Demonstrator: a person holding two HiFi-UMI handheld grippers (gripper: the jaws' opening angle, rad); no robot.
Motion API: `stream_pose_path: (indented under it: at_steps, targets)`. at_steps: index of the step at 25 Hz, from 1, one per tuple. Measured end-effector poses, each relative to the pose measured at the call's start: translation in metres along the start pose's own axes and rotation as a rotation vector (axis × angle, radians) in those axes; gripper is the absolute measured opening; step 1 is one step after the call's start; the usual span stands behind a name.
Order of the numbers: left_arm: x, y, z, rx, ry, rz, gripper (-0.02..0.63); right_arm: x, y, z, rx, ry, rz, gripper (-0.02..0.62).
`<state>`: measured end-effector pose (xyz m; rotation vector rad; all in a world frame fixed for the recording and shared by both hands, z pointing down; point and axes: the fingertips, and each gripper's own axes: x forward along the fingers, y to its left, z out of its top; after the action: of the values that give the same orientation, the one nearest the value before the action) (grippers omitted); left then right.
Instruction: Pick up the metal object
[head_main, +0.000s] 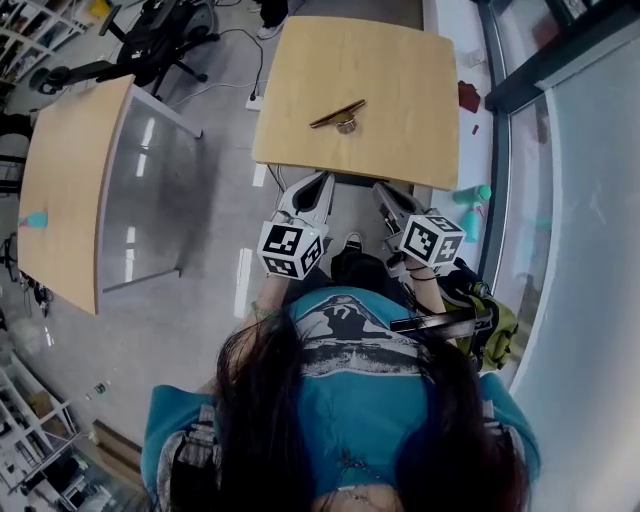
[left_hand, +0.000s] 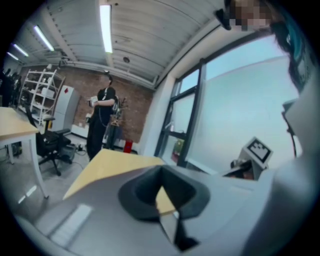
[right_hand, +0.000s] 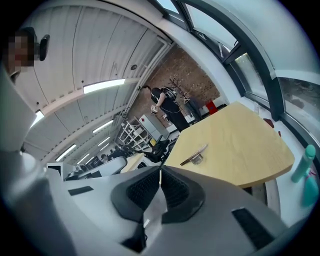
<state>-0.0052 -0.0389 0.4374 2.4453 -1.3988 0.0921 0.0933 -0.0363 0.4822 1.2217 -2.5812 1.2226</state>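
1. A light wooden, square-topped table (head_main: 400, 130) stands in front of the person wearing a teal shirt (head_main: 350, 400).
2. A second wooden table with a grey side panel (head_main: 70, 170) stands well to the left of the square-topped table, across a strip of grey floor.
3. The left gripper (head_main: 322, 178) hangs just off the near edge of the square-topped table. Its grey fingers (left_hand: 100, 220) meet at the tips, with nothing between them.
4. The right gripper (head_main: 383, 190) hangs beside it, also just off that near edge. Its dark ribbed pads (right_hand: 145, 190) are pressed together and hold nothing.
5. A teal bottle (head_main: 478, 193) sits on the floor off the table's near right corner.
6. The slim metal bar with a small round fitting (head_main: 338, 114) lies flat near the middle of the tabletop, apart from both grippers.
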Motion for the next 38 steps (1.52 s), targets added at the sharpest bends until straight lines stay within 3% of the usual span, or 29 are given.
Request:
stream_pose_path:
  at_steps: [13,28,31,38]
  targets:
    - [0.035,0.036,-0.009,0.021,0.075,0.08,0.003,0.057,-0.041,0.012,0.093,0.103,0.037,0.015]
    - [0.113,0.128,0.011,0.05,0.117,-0.045,0.005,0.161,-0.088,0.036,0.33,0.135,-0.033,0.022]
    - [0.121,0.147,0.013,0.045,0.128,-0.049,0.005,0.184,-0.101,0.031,0.404,0.166,-0.044,0.112]
    - [0.135,0.176,0.007,0.041,0.164,-0.06,0.005,0.227,-0.14,0.009,0.629,0.201,-0.114,0.147]
